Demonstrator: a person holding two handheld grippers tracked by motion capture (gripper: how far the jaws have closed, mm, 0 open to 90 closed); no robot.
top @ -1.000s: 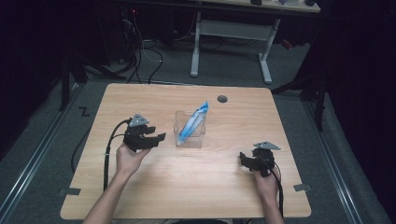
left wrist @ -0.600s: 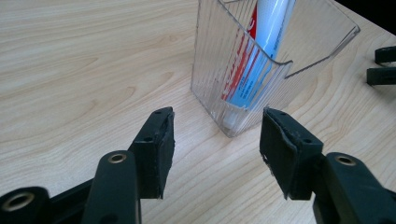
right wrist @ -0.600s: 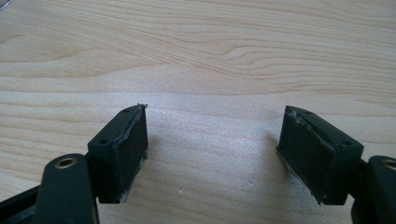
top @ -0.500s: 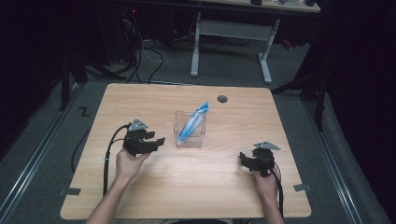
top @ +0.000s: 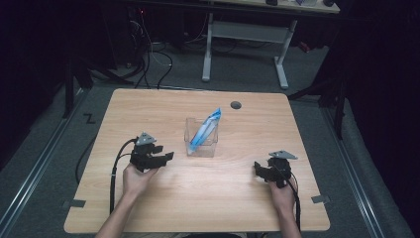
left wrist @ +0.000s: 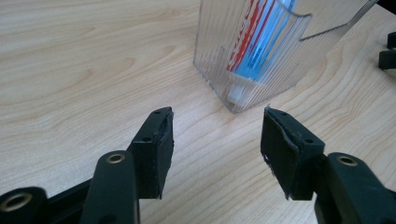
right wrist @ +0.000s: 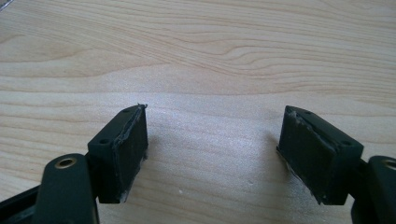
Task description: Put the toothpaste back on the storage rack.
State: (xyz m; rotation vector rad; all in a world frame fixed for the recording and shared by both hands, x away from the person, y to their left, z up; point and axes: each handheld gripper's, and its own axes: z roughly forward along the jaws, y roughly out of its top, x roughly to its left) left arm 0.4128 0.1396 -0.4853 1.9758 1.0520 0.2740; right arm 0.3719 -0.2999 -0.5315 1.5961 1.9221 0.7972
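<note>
Jaws of the left gripper (left wrist: 215,135) spread wide, nothing between the pads, aimed at the near corner of the clear ribbed holder (left wrist: 224,51) and stopped just short of it; jaws of the right gripper (right wrist: 212,149) likewise spread and empty, over bare wood well apart from the holder. Toothpaste tube (left wrist: 254,46) already in the holder, cap down at its floor, body leaning, blue tail poking above the rim. Judged as finished or close to it: tube seated, both grippers let go, no other loose item near the holder; at most a pull-away of the hands left.

Seen from the left gripper view but lost from the high view: ribbing of the holder wall, red and blue print on the tube, white cap at the bottom. Given by the high view instead: layout around the holder (top: 201,139), with left gripper (top: 166,157) near its left side, right gripper (top: 258,168) farther off on the opposite side, holder near the middle of the table (top: 148,106), small dark round hole (top: 236,105) beyond the holder
</note>
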